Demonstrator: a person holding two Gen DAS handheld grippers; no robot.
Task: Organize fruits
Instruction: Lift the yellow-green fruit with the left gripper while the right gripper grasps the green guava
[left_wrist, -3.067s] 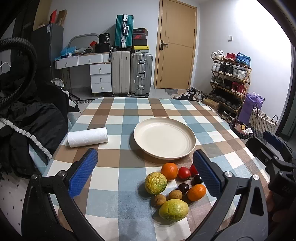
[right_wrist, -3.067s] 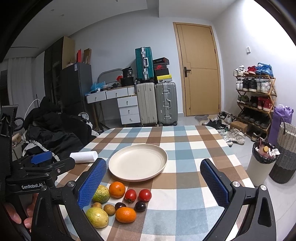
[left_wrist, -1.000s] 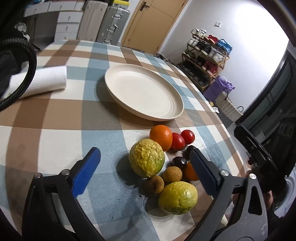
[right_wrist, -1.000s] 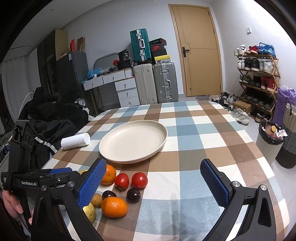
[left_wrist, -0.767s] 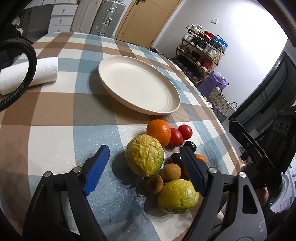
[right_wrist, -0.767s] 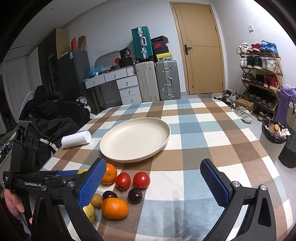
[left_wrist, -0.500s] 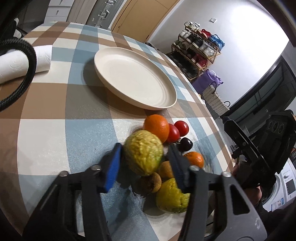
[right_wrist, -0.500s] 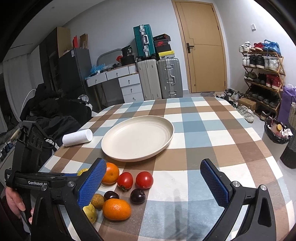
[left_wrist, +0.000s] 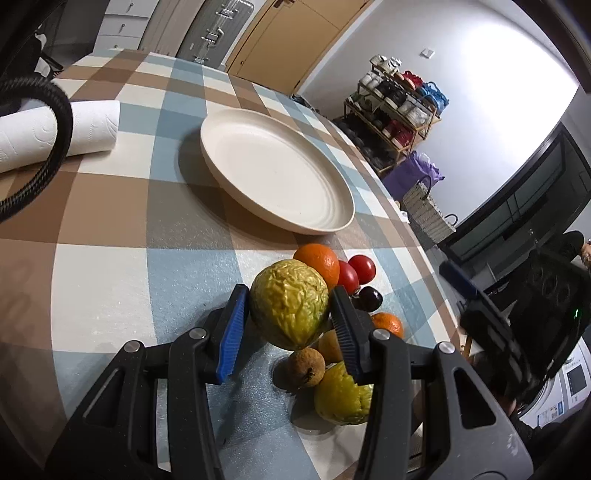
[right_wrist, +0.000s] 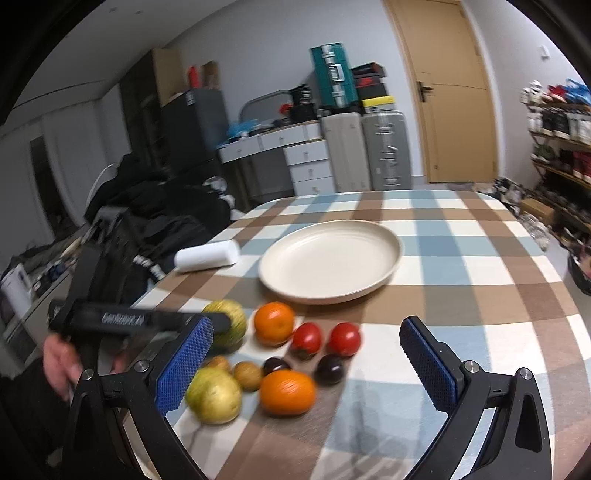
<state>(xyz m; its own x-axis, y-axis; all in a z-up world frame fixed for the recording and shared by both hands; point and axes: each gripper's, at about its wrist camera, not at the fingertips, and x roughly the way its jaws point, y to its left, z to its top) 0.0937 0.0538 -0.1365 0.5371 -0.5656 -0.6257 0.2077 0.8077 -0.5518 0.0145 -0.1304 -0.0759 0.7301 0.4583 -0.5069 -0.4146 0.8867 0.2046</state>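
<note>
The left gripper (left_wrist: 290, 314) was clamped on the wrinkled yellow-green fruit (left_wrist: 289, 305) — both blue pads (left_wrist: 232, 328) pressed against its sides, low in the frame's centre. The right gripper (right_wrist: 306, 365) stood wide apart, holding nothing, above the checked tablecloth (right_wrist: 461, 295). The remaining fruits lay clustered at lower centre: two oranges (right_wrist: 274, 323), two tomatoes (right_wrist: 344, 339), two dark plums (right_wrist: 330, 367), small brown fruits (right_wrist: 247, 374) and a second yellow-green fruit (right_wrist: 214, 395). The cream plate (right_wrist: 369, 236) sat empty just beyond them — a paper towel roll (right_wrist: 207, 256) to its left
</note>
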